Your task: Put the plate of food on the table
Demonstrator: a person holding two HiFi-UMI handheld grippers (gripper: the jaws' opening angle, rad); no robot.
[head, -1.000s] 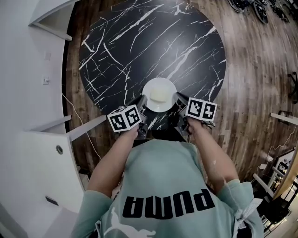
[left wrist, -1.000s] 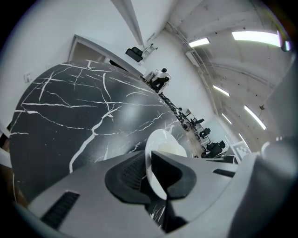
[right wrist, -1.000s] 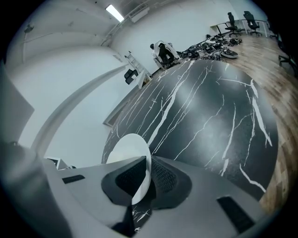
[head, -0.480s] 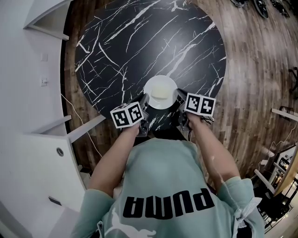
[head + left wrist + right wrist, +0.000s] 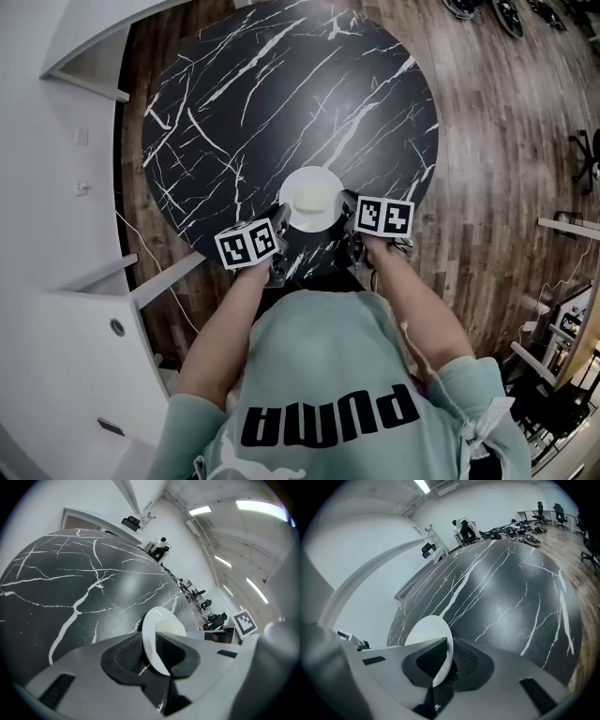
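Note:
A white plate [image 5: 323,178] with a pale piece of food [image 5: 311,198] lies at the near edge of the round black marble table [image 5: 281,94]. My left gripper [image 5: 283,217] is at the plate's left rim. In the left gripper view the plate [image 5: 157,630] and the food [image 5: 171,629] show, and the rim stands between the jaws of the left gripper [image 5: 150,656], which are opening. My right gripper [image 5: 347,208] holds the right rim. In the right gripper view the plate [image 5: 424,632] sits pinched between the pads of the right gripper [image 5: 449,660].
The table stands on a wooden floor [image 5: 506,141]. A white curved wall and counter [image 5: 56,309] run along the left. Office chairs [image 5: 487,9] stand far off at the top right. My own body fills the lower part of the head view.
The head view has drifted a little. The plate and both grippers stay in about the same place at the table's near edge.

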